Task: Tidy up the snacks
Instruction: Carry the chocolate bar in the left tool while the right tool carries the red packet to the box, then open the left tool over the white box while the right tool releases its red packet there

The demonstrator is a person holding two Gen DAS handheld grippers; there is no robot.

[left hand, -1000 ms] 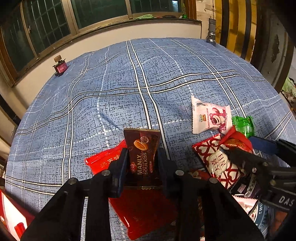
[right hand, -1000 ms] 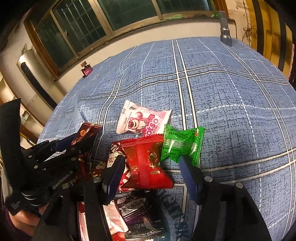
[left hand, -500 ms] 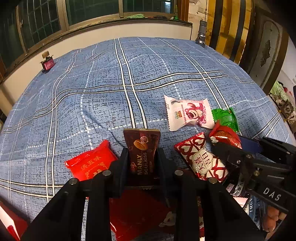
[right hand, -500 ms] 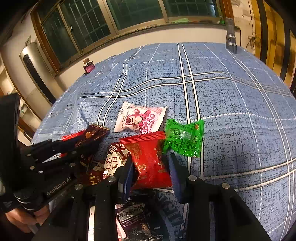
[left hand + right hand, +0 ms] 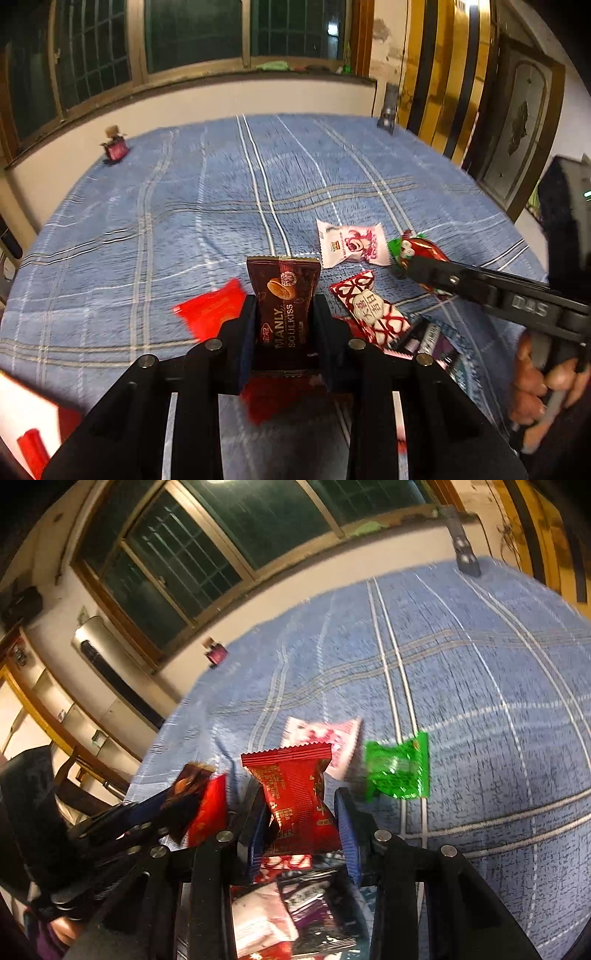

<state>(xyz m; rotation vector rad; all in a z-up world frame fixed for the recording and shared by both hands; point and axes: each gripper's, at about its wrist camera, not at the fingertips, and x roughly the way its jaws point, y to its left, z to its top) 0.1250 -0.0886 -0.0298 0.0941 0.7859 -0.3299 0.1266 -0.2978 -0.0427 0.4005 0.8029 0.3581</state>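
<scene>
The left gripper [image 5: 283, 325] is clamping a brown MANLY snack packet [image 5: 282, 295] upright between narrow jaws, clear of the blue plaid cloth [image 5: 207, 206]. Left of those jaws a red packet [image 5: 212, 312] is lying flat; right of them a red-and-white patterned packet [image 5: 369, 310] and, beyond it, a pink-and-white bear packet [image 5: 351, 245] are resting on the cloth. The right gripper [image 5: 303, 816] is pinching a red crimped packet [image 5: 295, 794] between its blue pads, its jaws having just been closing onto it. Just right of those jaws a green packet [image 5: 400, 771] is lying on the cloth.
</scene>
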